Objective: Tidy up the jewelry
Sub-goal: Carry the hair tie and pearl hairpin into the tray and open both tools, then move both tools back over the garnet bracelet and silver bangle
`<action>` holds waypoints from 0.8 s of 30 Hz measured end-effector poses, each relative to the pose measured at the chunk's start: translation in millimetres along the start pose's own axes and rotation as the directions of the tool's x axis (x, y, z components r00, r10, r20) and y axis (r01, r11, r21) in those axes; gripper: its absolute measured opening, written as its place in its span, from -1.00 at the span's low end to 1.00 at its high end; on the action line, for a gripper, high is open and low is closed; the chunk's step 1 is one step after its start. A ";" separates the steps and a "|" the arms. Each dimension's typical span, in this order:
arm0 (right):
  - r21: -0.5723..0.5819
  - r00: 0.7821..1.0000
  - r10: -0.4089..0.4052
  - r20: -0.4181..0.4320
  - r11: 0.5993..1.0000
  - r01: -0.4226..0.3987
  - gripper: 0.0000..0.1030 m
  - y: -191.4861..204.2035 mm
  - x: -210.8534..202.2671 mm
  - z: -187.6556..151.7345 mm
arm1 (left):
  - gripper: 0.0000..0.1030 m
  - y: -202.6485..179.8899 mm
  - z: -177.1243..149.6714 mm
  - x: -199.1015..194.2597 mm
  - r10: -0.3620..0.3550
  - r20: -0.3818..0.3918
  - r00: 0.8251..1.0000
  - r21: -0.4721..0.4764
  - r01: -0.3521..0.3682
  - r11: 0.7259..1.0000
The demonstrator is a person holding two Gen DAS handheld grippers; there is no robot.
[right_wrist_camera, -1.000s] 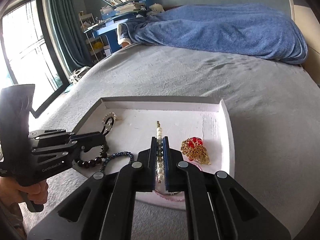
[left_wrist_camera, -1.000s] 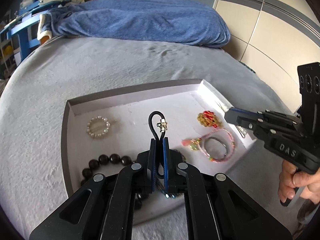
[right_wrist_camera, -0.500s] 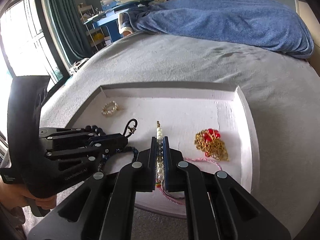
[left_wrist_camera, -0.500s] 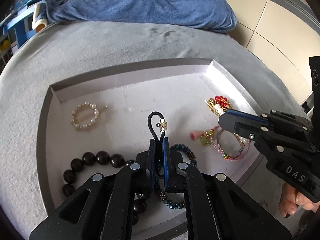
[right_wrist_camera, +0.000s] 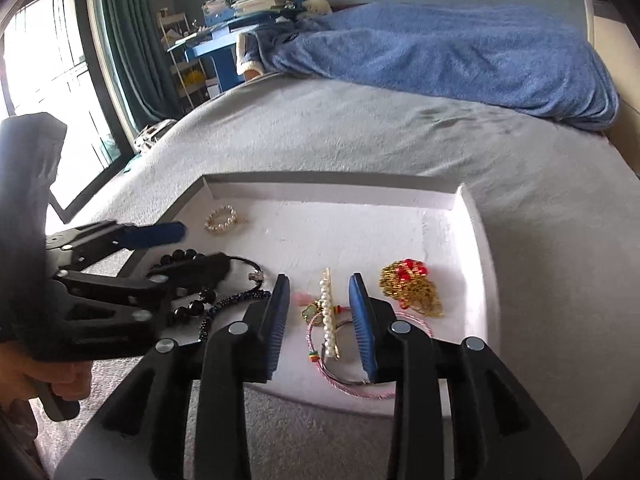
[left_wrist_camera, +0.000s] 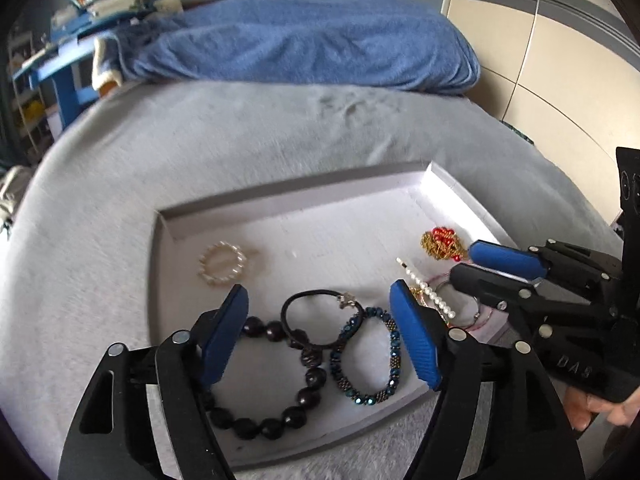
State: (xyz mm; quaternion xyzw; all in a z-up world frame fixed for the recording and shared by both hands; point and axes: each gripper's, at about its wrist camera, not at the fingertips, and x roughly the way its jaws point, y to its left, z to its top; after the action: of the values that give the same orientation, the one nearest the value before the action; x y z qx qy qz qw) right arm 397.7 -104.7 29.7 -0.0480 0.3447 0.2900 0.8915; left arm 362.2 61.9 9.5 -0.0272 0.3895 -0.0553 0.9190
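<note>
A white tray [left_wrist_camera: 320, 196] lies on the grey bed and also shows in the right wrist view [right_wrist_camera: 476, 240]. My left gripper [left_wrist_camera: 320, 296] is open above a black hair tie [left_wrist_camera: 316, 312] that lies on the tray beside a dark bead bracelet [left_wrist_camera: 276, 420] and a blue bead bracelet [left_wrist_camera: 384, 384]. My right gripper [right_wrist_camera: 320, 284] is open over a pearl hair clip [right_wrist_camera: 328, 312], which rests on a pink bangle [right_wrist_camera: 340, 380]. A red and gold ornament [right_wrist_camera: 412, 288] and a pearl ring brooch [right_wrist_camera: 220, 220] also lie in the tray.
A blue blanket [left_wrist_camera: 304, 52] is heaped at the far end of the bed. A blue desk with books [right_wrist_camera: 240, 12] and a window with a curtain [right_wrist_camera: 60, 60] stand at the left. A cream panelled wall [left_wrist_camera: 560, 80] is at the right.
Both grippers have opened. The hair tie has dropped from the left gripper onto the tray, and the pearl clip has dropped from the right gripper onto the pink bangle.
</note>
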 end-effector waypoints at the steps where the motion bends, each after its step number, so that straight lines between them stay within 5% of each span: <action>1: 0.010 1.000 -0.003 0.008 1.000 0.002 -0.30 -2.1 -4.6 -0.6 | 0.51 0.5 -0.2 -4.5 0.008 0.007 1.000 0.002 -0.008 1.000; 15: 0.056 0.999 -0.019 0.046 0.998 0.017 0.27 -1.1 -47.2 -28.6 | 0.74 -6.6 -32.8 -59.0 0.069 0.064 0.996 0.013 -0.070 0.997; 24: 0.069 0.999 -0.033 0.035 0.997 0.031 0.44 5.2 -64.7 -56.4 | 0.78 -22.1 -67.9 -87.9 0.066 0.075 0.995 0.019 -0.067 0.998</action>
State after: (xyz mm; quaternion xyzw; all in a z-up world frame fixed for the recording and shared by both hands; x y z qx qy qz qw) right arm 323.3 -147.8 29.1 -0.0180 0.3372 0.2645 0.9033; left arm 250.9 50.4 26.9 -0.0065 0.3550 -0.0279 0.9344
